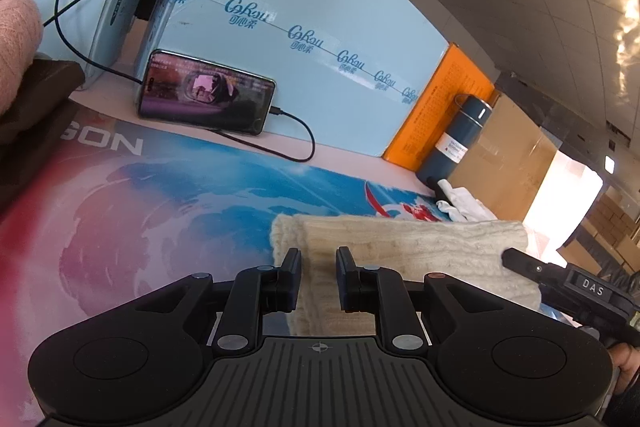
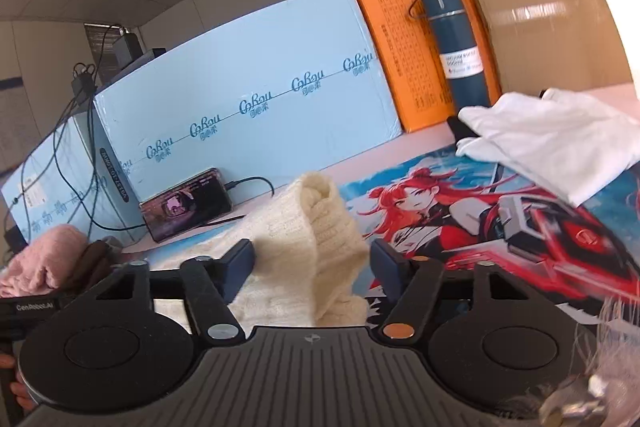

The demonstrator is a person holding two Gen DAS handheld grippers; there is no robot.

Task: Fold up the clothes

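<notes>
A cream knitted garment [image 1: 400, 251] lies folded on the printed desk mat [image 1: 160, 211]. My left gripper [image 1: 319, 259] sits at its near left edge with the jaws a small way apart around a fold of the knit. My right gripper [image 2: 312, 255] is open wide, and a raised fold of the cream knit [image 2: 312, 227] stands between its fingers without either pad touching it. The right gripper also shows in the left wrist view [image 1: 520, 261], resting on the garment's right end.
A phone [image 1: 206, 93] on a cable leans against light blue boxes [image 1: 300, 7] at the back. A dark blue bottle [image 2: 458, 47], an orange box [image 2: 400, 47] and a white cloth [image 2: 560, 139] stand at the right. Pink knitwear [image 2: 44, 259] lies at the left.
</notes>
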